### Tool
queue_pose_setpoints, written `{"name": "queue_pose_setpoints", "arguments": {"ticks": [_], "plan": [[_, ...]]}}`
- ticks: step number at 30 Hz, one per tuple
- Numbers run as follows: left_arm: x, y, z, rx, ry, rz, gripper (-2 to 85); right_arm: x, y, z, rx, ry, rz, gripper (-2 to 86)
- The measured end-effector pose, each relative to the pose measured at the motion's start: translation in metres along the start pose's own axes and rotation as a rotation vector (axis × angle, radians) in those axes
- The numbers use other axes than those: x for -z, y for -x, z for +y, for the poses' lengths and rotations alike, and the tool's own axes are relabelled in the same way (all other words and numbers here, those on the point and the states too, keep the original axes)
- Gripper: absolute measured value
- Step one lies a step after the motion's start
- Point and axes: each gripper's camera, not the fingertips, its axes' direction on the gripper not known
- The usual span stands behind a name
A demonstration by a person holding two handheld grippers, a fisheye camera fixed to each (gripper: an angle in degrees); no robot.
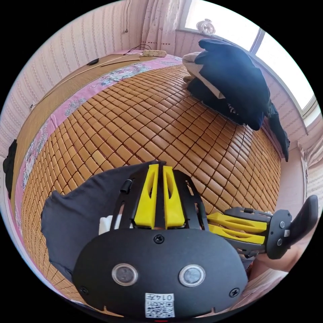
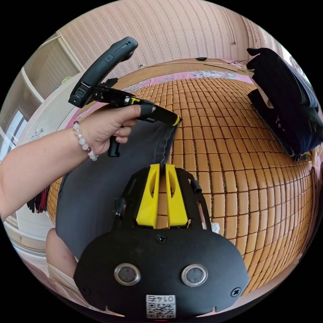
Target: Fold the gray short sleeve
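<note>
Both grippers, left [image 1: 160, 165] and right [image 2: 162, 165], pinch the gray short sleeve shirt's [image 2: 101, 181] edge, jaws closed, shirt at 7 o'clock on bamboo mat [image 2: 235, 151]; thin bite may slip, dropping fold.

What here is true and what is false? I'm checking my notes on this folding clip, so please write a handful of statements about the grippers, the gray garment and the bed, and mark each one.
1. Both grippers pinch an edge of the gray short sleeve shirt. True: the left gripper and right gripper have their jaws closed on its cloth.
2. The shirt lies on a bare wooden floor. False: it lies on a bamboo tile mat.
3. A pile of dark clothes sits on the mat. True.
4. The hand holding the left gripper wears a wristwatch. False: it wears a bead bracelet.
</note>
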Motion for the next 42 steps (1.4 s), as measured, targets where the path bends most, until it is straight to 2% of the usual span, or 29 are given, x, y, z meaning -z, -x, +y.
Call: {"name": "queue_pose_setpoints", "arguments": {"ticks": [4, 7, 12, 18, 22, 27, 30, 36, 42], "plan": [[0.027, 0.024, 0.013, 0.037, -0.083, 0.054, -0.1, 0.018, 0.011, 0.001, 0.075, -0.033, 0.024, 2.5], [0.059, 0.060, 0.046, 0.099, -0.178, 0.094, 0.8, 0.035, 0.036, 0.005, 0.229, -0.074, 0.001, 3.6], [0.077, 0.130, 0.119, 0.305, -0.122, 0.072, 5.5, 0.045, 0.056, 0.013, 0.331, -0.029, -0.126, 8.2], [0.138, 0.183, 0.213, 0.406, -0.242, -0.020, 5.5, 0.038, 0.042, -0.014, 0.287, -0.022, -0.046, 8.4], [0.163, 0.220, 0.270, 0.501, -0.201, -0.169, 5.5, 0.013, 0.041, -0.055, 0.286, 0.016, 0.009, 8.7], [0.175, 0.270, 0.330, 0.666, -0.210, -0.181, 7.6, -0.022, 0.060, -0.106, 0.349, 0.072, 0.150, 11.2], [0.173, 0.294, 0.349, 0.738, -0.226, -0.168, 8.8, -0.036, 0.065, -0.121, 0.334, 0.128, 0.153, 10.7], [0.165, 0.320, 0.368, 0.732, -0.273, 0.026, 8.4, -0.042, 0.074, -0.132, 0.317, 0.170, 0.165, 5.6], [0.177, 0.321, 0.379, 0.664, -0.232, -0.022, 1.2, -0.033, 0.068, -0.144, 0.298, 0.205, 0.186, 1.6]]}}
